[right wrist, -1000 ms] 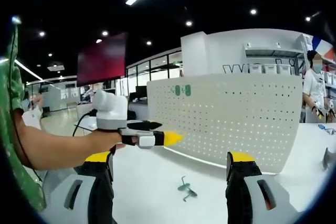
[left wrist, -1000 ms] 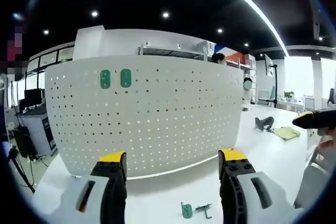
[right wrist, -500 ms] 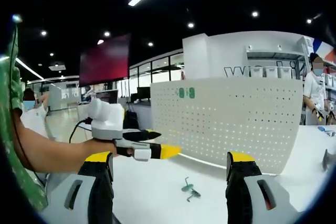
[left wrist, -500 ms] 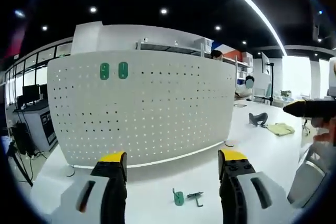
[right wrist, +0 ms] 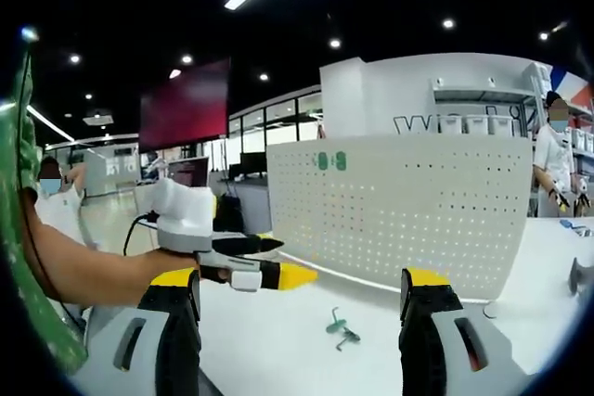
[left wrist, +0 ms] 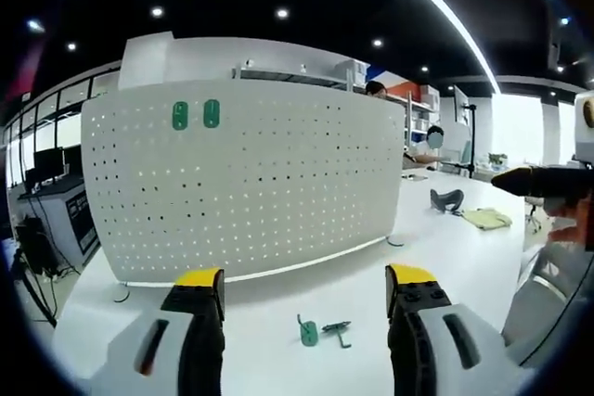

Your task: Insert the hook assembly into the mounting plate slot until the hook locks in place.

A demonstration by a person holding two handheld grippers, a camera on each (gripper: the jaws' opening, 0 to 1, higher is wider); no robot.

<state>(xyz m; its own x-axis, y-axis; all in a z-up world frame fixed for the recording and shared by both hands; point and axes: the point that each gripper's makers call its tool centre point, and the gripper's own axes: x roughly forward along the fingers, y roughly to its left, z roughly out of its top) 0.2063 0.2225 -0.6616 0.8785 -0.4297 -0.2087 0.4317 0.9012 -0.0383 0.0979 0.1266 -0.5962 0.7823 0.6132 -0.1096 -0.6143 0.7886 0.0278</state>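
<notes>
Left gripper view: left gripper (left wrist: 306,296) held above the white desk (left wrist: 269,317), jaws apart, nothing between them. Green hook assembly (left wrist: 309,332) lies flat on the desk, low in the gap between the two yellow-tipped jaws, slightly nearer the right-hand jaw, touching neither. A small metal hook piece (left wrist: 338,329) sits just beside it on its right. Beyond them a white pegboard (left wrist: 251,187) stands upright on the desk, with two green mounting plates (left wrist: 196,115) side by side near its top left, well apart from the hook assembly. Right gripper's dark tip enters from the right edge (left wrist: 543,183); from here cannot tell how its jaws stand. Some grey and yellowish items lie far back on the desk at right, too small to tell.

Right gripper view: right gripper (right wrist: 302,299) also over the desk (right wrist: 278,350), jaws apart and empty. Hook assembly (right wrist: 335,327) lies on the desk between the jaws, nearer the right-hand jaw, clear of both. Pegboard (right wrist: 408,215) upright behind, green plates (right wrist: 331,161) near its top left. Left gripper (right wrist: 278,261) comes in from the left, held by a hand (right wrist: 200,266) on a bare forearm, yellow tip pointing toward the pegboard, above and left of the hook assembly. A person stands at the far right.
</notes>
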